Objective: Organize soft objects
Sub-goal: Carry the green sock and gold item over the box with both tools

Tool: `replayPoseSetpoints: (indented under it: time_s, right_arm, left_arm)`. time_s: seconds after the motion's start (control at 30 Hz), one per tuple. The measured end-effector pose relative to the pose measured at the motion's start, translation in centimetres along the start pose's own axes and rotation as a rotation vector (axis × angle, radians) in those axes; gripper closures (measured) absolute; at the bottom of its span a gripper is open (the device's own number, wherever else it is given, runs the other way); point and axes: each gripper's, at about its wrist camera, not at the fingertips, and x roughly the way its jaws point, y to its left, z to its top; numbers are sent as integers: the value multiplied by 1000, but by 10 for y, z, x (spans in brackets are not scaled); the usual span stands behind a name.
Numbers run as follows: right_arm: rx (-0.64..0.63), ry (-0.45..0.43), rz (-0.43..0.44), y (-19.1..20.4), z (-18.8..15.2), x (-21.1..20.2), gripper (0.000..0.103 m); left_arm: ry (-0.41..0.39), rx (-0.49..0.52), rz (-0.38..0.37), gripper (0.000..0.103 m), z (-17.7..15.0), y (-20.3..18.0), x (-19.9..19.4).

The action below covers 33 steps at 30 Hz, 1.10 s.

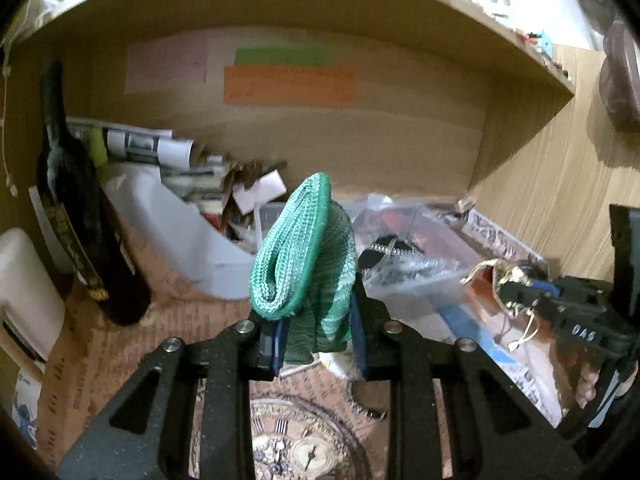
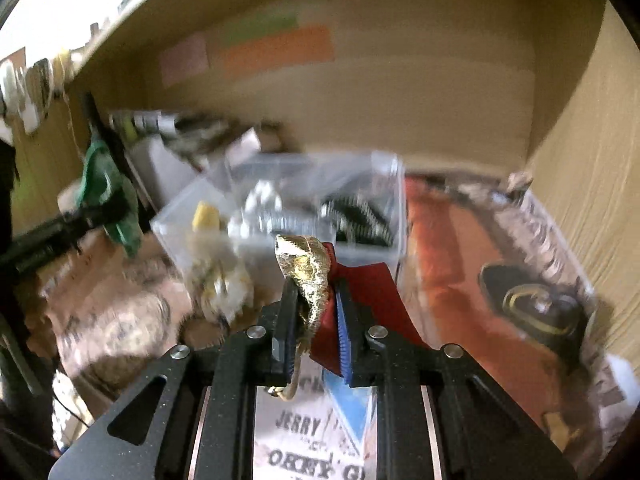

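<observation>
Left gripper clamped on green knit cloth, held up ahead of fingers. Right gripper pinching gold fabric pouch, red ribbon beside. Clear plastic box just beyond right fingers. Both items mid-carry, neither placed; sorting unfinished, judging by clutter.

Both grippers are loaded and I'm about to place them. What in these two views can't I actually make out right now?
- Lower part of the green knit item: left wrist view, hidden between the left gripper fingers.
- Contents of the clear plastic box: right wrist view, motion blur.
- Gold fabric pouch: right wrist view, its lower part sits inside the right gripper.
- Writing on the orange note: left wrist view, too small and soft.
</observation>
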Motion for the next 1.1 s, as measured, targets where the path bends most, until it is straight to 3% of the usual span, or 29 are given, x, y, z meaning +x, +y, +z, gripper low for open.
replayPoseSetpoints:
  time_s: [0.23, 0.5, 0.83, 1.1]
  right_arm:
    - [9, -134, 5, -2, 37, -12, 88]
    - [-19, -194, 5, 6, 69, 1, 88]
    - [-29, -139, -3, 9, 86, 44, 88]
    - [-44, -32, -34, 6, 83, 89, 88]
  left_arm:
    - [-42, -1, -4, 76, 25, -3, 5]
    - [-42, 14, -5, 76, 47, -6, 24]
    - [36, 38, -8, 76, 60, -9, 72]
    - [163, 52, -17, 76, 58, -10, 126]
